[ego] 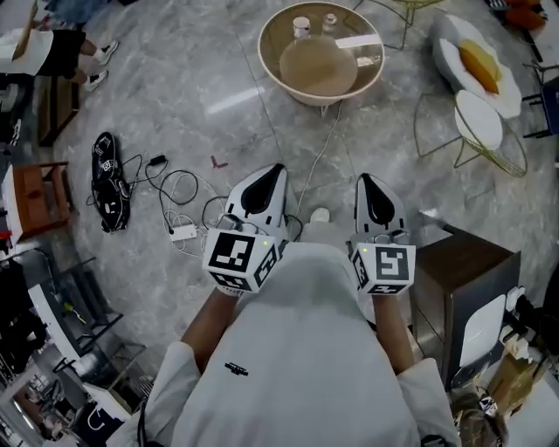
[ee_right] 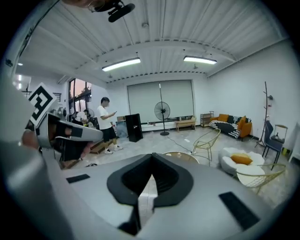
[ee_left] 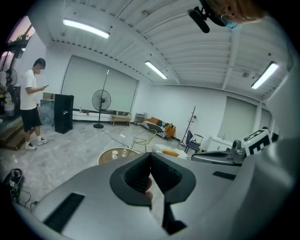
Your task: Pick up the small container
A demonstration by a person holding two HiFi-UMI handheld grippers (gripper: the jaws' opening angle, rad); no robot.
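My left claw (ego: 276, 168) and right claw (ego: 363, 179) are both closed on nothing, side by side near me, because the small container (ego: 301, 27) stands far off on the round surface (ego: 272, 66).

Your head camera looks steeply down, close over the left gripper (ego: 278, 168) and right gripper (ego: 362, 179). Their own cameras face forward across the room, and all three views share the round table (ego: 320, 98).
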